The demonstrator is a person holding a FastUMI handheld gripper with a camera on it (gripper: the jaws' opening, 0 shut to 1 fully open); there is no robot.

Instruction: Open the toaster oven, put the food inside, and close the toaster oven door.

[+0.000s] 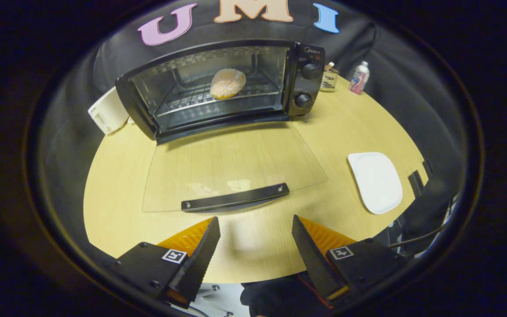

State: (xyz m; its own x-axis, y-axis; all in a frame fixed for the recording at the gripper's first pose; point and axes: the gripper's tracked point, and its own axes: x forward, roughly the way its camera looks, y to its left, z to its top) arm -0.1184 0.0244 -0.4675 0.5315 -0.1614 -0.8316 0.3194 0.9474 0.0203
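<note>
A black toaster oven (302, 75) stands at the far side of the round wooden table (117, 211), its glass door (231, 163) folded down flat toward me. A round bread bun (228, 82) lies on the wire rack inside the oven. The door's black handle (235, 197) is just ahead of my fingers. My gripper (255, 233) is open, with nothing between its fingers, hovering above the near part of the table a little short of the handle.
A white square plate (376, 181) lies on the table to the right of the door. Right of the oven stand a small glass jar (329, 79) and a white bottle (359, 77). A white box (107, 112) sits left of the oven.
</note>
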